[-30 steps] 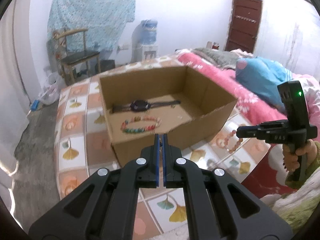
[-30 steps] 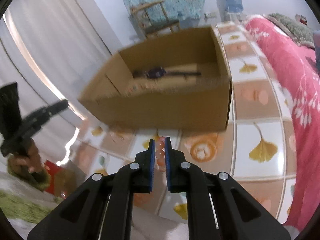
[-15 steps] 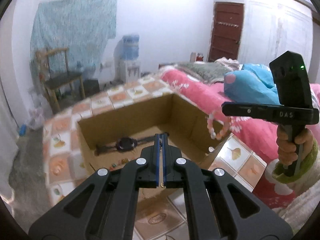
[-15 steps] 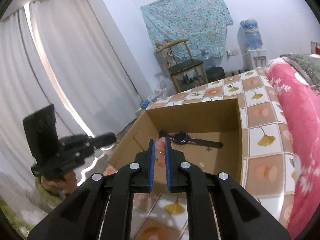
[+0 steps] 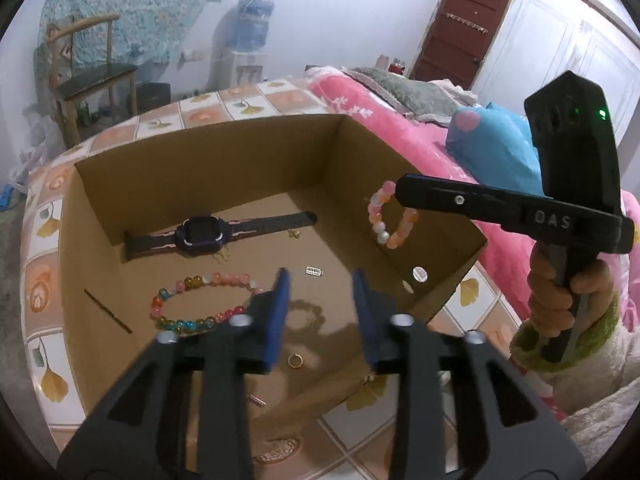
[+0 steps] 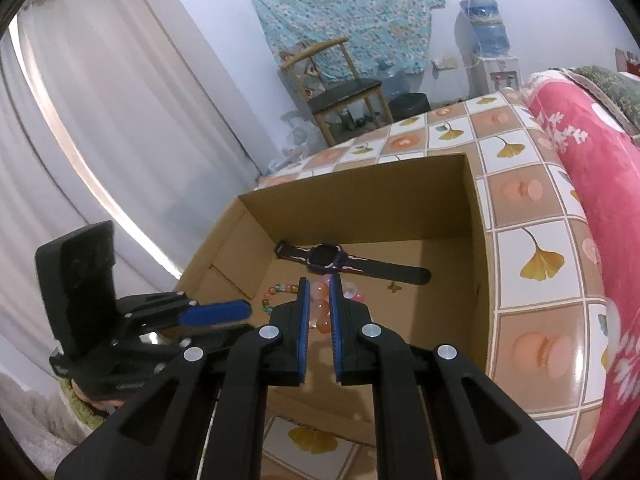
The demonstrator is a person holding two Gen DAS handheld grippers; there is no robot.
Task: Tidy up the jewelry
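Soft, even indoor light; curtain (image 6: 100,128) glows at 9 o'clock, fisheye bending and dark vignetting at edges, near fingers (image 5: 276,320) blurred.

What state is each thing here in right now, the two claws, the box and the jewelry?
Left claw: open, just been opening, nothing between its fingers.
Right claw: shut on pink bead bracelet, above the box.
Cardboard box: open-topped.
Watch: flat on box floor.
Multicoloured bracelet: lying in box.
Gold ring: lying in box.

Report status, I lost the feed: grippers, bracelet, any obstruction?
Right gripper shut on pink bracelet, hanging over cardboard box. Left gripper just opened, empty. Watch, beaded bracelet already inside.
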